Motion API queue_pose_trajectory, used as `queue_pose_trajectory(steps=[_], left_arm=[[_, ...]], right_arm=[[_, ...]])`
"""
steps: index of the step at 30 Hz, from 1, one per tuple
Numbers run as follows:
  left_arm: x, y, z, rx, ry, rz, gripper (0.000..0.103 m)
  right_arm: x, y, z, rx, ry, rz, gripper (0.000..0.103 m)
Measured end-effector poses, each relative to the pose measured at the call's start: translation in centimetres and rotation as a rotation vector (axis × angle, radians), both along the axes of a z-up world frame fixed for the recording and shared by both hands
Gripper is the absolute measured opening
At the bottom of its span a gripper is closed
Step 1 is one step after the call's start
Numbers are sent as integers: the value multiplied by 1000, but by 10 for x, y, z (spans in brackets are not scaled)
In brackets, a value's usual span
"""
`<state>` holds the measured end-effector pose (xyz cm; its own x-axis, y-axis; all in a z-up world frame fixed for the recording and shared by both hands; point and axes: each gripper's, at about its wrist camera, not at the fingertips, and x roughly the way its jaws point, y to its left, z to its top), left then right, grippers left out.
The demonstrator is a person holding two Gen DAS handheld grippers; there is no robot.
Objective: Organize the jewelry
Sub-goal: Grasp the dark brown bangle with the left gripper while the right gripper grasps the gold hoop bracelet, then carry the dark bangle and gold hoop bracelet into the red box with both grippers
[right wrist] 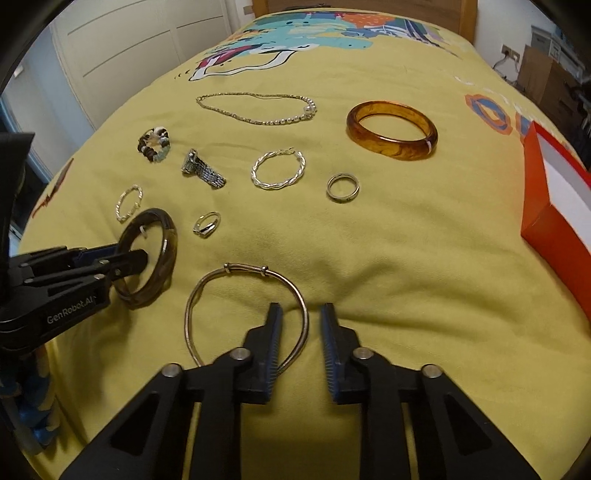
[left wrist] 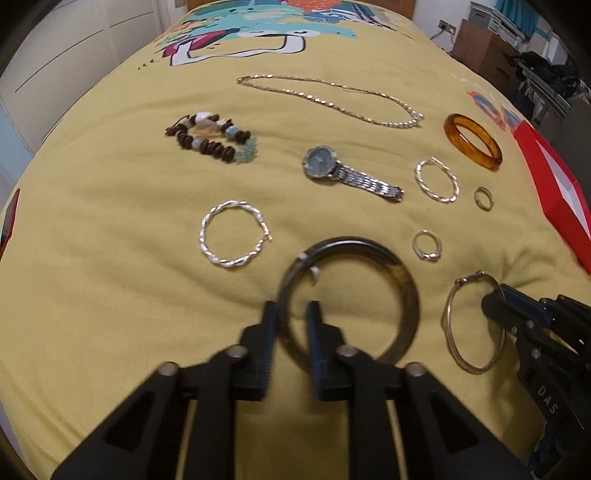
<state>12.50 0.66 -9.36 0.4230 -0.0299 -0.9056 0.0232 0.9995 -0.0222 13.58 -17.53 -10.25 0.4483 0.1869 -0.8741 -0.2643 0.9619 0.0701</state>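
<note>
Jewelry lies spread on a yellow bedspread point(left wrist: 110, 295). My left gripper point(left wrist: 292, 308) is open, its fingers straddling the near-left rim of a dark brown bangle point(left wrist: 406, 291), also in the right wrist view point(right wrist: 168, 254). My right gripper point(right wrist: 300, 310) is open, its fingers straddling the right side of a thin wire bangle point(right wrist: 207, 284), also in the left wrist view point(left wrist: 448, 317). Further off lie a watch point(left wrist: 332, 168), a chain necklace point(left wrist: 332, 99), an amber bangle point(right wrist: 391, 125), a beaded bracelet point(left wrist: 210, 138), two twisted silver hoops point(left wrist: 207, 236) point(right wrist: 279, 171) and two rings point(right wrist: 342, 187) point(right wrist: 207, 223).
An open red box point(right wrist: 554, 221) with a white inside sits at the right edge of the bed, also in the left wrist view point(left wrist: 554, 192). White cupboard doors point(right wrist: 129, 48) stand to the left. A wooden headboard point(right wrist: 369, 9) is at the far end, cluttered furniture point(left wrist: 517, 55) at the right.
</note>
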Motion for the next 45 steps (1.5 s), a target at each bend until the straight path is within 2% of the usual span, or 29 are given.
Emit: queue_pose_trajectory(steps=[1,4,9,24,31,35,45], left_arm=[[-2,-1,1,1,-3,-10,8],[-9,0,4,-7,-10,-21,8],[-14,-5,11,-19,-26,-20,7],[-53,-22,55,20,-121,-69,7],[-51,-63,79,-7,-162,-164,7],[-39,-101,93,-29,-176,-237,7],[14,-215,121,-43,-231,-403,7]], right_arm=[[-1,-1,0,1,-3,-2,7],[-4,-5,2,9,-7,-10,5],[-17,-15,15,47,-33,-37,4],[-74,-49,71,62,-162,-115,3],[-87,-102,97,53,-221,-220,3],[-88,-143,108,38,-246,-295,3],[-51,-226,122,-2,-281,-416,3]])
